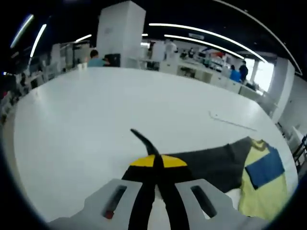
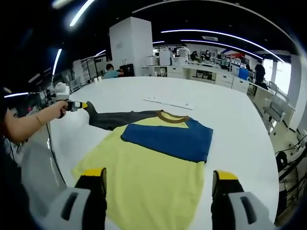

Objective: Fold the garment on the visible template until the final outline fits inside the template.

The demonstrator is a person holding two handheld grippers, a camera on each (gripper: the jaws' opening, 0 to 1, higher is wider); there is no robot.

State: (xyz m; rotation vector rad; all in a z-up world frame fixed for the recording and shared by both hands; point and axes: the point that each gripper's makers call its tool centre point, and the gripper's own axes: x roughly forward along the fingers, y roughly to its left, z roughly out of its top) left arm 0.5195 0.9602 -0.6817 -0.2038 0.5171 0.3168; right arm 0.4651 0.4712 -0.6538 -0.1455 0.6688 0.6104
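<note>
Open-plan lab or workshop: strip lights [image 2: 211, 34] running overhead, benches [image 2: 201, 71] crowding at 12 o'clock, people [image 1: 238, 73] working past a white table [image 1: 120, 105].

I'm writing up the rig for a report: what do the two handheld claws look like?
Both claws have pale grey bodies and black fingers capped in yellow. The left claw has a small red mark in a slot on its body. The right claw has two separate black fingers. The person's wrist bears a thin bracelet.
</note>
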